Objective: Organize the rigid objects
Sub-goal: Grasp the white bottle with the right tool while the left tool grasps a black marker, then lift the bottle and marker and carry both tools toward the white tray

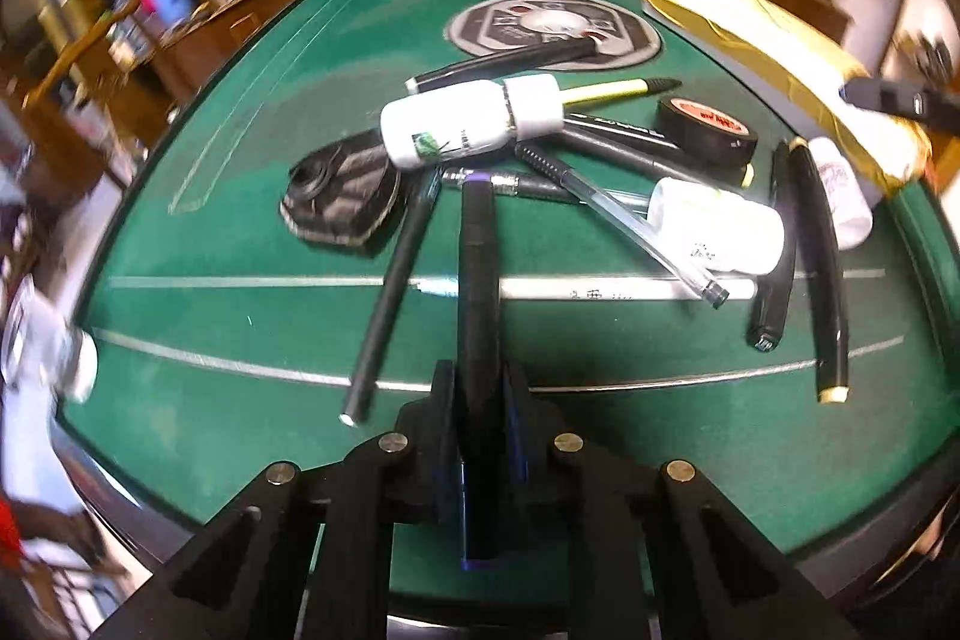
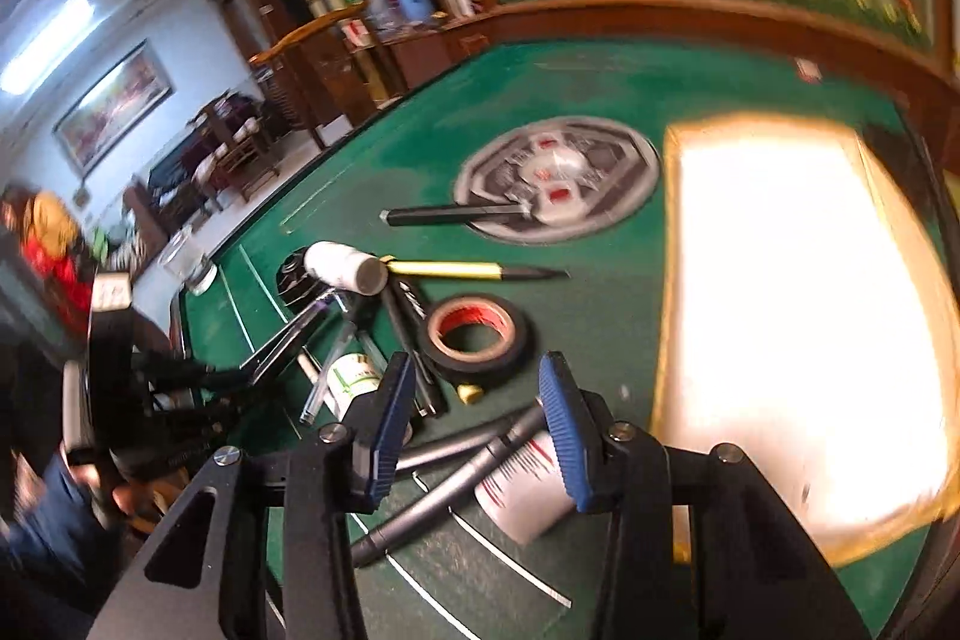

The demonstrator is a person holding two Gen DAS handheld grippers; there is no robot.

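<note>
My left gripper [image 1: 480,394] is shut on a black marker [image 1: 477,280] that points forward above the green table [image 1: 240,436]. Ahead lies a pile: white bottles [image 1: 456,121] [image 1: 720,229], several pens, a clear ballpoint [image 1: 624,226], a white pencil [image 1: 600,288] and a roll of black tape [image 1: 708,130]. My right gripper [image 2: 477,400] is open and empty above grey pens [image 2: 444,490] and a white bottle [image 2: 525,490]. The tape roll [image 2: 477,334] lies just beyond it. The left gripper with its marker [image 2: 288,340] shows at the left.
A gold-edged box [image 1: 780,58] [image 2: 798,316] sits at the table's right side. A round grey panel [image 1: 552,28] [image 2: 558,184] is set in the table's middle. A black pouch [image 1: 342,196] lies left of the pile. A glass [image 2: 189,262] stands at the far left edge.
</note>
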